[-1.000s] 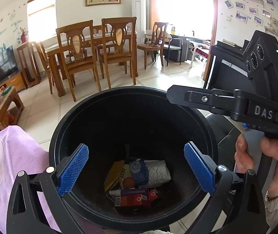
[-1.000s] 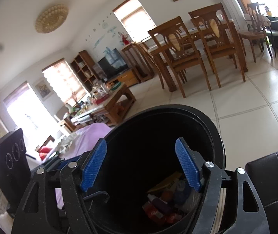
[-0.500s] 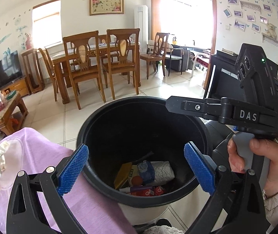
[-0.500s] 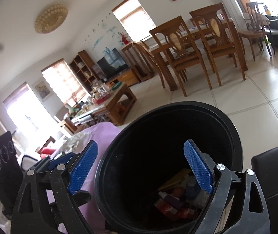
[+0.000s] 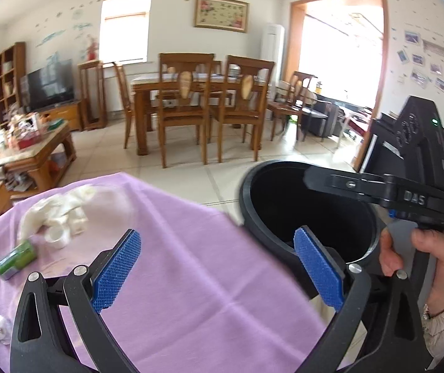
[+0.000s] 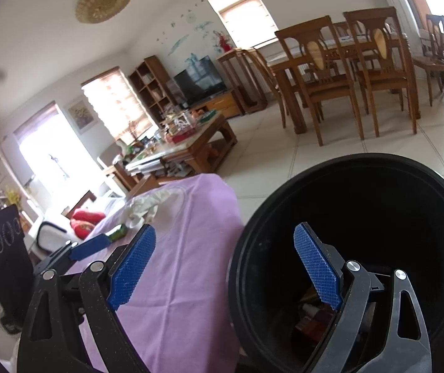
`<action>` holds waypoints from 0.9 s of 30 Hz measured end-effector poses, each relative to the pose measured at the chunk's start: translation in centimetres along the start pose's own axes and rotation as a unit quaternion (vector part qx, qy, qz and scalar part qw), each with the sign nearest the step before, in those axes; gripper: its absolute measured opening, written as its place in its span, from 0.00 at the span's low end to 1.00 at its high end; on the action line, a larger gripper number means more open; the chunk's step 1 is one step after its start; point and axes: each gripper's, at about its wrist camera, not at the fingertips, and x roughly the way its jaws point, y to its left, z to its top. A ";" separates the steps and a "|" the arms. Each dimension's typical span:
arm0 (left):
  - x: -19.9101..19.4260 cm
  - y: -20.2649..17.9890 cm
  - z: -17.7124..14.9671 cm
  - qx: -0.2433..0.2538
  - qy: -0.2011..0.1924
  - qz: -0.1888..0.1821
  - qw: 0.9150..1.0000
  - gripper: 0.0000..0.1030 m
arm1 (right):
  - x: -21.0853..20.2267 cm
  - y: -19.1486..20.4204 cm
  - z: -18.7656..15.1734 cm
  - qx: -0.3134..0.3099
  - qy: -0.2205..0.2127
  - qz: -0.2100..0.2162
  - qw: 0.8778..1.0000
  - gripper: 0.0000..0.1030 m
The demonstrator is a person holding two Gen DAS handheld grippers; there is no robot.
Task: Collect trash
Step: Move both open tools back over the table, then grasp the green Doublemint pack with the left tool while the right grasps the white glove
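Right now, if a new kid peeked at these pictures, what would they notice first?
Probably the big black trash bin standing beside the table, with wrappers at its bottom. Next, the bright purple cloth spread over the table, with crumpled white trash and a small green packet at its far left. Both grippers, left and right, hang open above.

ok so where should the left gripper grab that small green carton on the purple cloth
Grip the green carton across its two long flat sides, around the middle, coming down from above. It lies on its side on the purple cloth, so its narrow width suits the open left gripper. Turn the jaws across its long axis and keep away from the crumpled white tissue just beyond it.
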 end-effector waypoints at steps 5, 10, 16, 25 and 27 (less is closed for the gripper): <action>-0.4 8.2 -0.4 -0.025 0.025 0.054 0.998 0.95 | 4.3 4.8 0.4 -0.031 0.026 0.022 0.999 0.87; 0.9 17.5 -1.3 -0.061 0.074 0.086 0.992 0.95 | 9.1 9.4 1.2 -0.074 0.057 0.045 0.995 0.87; 2.7 21.9 -1.8 -0.070 0.119 0.071 0.988 0.94 | 16.1 14.6 2.5 -0.131 0.093 0.049 0.986 0.87; 4.2 22.7 -3.4 -0.033 0.165 0.099 0.981 0.66 | 27.4 18.8 3.7 -0.189 0.142 0.037 0.971 0.87; 3.9 22.7 -3.3 -0.032 0.161 0.106 0.981 0.53 | 30.0 19.9 3.6 -0.204 0.155 0.034 0.966 0.87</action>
